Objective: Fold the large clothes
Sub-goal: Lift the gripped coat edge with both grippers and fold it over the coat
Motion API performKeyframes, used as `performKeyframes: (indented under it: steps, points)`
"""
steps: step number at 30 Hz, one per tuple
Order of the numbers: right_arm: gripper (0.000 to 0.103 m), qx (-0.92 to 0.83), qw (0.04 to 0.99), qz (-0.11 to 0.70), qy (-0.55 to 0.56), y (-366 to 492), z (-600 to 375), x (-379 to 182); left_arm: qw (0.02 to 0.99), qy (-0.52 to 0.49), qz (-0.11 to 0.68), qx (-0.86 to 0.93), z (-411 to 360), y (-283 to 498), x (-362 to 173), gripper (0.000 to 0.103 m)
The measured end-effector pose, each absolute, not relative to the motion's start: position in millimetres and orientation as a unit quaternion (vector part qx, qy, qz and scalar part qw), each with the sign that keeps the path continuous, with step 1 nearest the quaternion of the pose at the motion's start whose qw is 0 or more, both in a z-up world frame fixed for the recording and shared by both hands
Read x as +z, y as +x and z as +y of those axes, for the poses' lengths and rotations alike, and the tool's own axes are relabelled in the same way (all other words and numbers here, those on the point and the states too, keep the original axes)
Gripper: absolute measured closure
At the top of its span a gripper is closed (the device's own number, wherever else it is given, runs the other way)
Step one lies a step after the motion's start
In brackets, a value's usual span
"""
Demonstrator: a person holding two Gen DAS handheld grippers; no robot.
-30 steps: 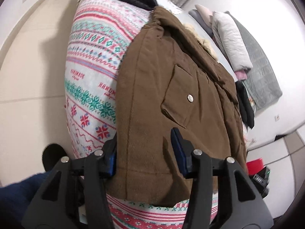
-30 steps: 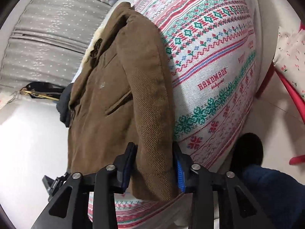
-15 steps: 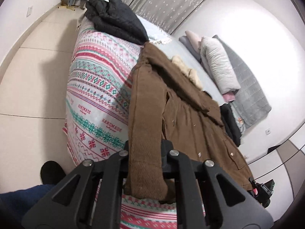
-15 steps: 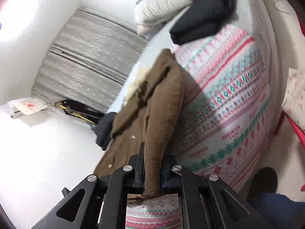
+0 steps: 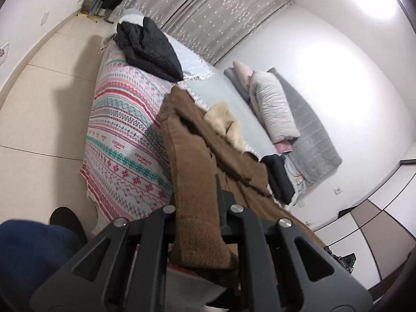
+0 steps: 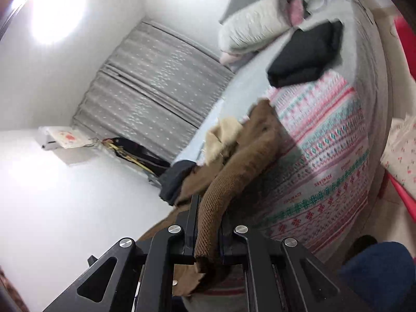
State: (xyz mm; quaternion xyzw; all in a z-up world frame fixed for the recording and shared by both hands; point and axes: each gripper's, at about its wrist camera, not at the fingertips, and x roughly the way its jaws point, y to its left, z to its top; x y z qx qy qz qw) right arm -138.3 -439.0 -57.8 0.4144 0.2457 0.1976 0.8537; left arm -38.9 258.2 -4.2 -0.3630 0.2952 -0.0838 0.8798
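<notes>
Pinching brown coat (image 5: 197,195) hem between both grippers' fingers (image 5: 222,202).

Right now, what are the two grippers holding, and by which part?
Both hold the brown coat by its bottom hem: left gripper and right gripper, each shut on the hem's edge.

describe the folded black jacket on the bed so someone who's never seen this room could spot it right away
Start at the bed and go to its corner nearest the grey star-dotted curtain. There, where the pink and green patterned blanket ends, lies the black jacket, a puffy folded bundle. It is bulkier and quilted, unlike the flat dark garment beside the brown coat.
</notes>
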Motion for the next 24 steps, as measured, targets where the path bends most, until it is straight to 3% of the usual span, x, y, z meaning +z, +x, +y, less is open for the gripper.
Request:
performKeyframes:
  steps: [5,11,17,24]
  points:
    - [0.093,0.203,0.867,0.223,0.397,-173,-437,-29,0.887,-0.345,0.297,-0.080,251,-66,-1,0.090]
    - [0.093,0.179,0.857,0.253,0.412,-158,-437,-56,0.871,-0.364,0.323,-0.070,255,-49,-29,0.089]
    - [0.093,0.183,0.866,0.223,0.408,-153,-439,-43,0.881,-0.366,0.288,-0.085,255,-40,0,0.089]
    - [0.093,0.194,0.868,0.188,0.417,-100,-440,-16,0.876,-0.400,0.258,-0.080,264,29,32,0.089]
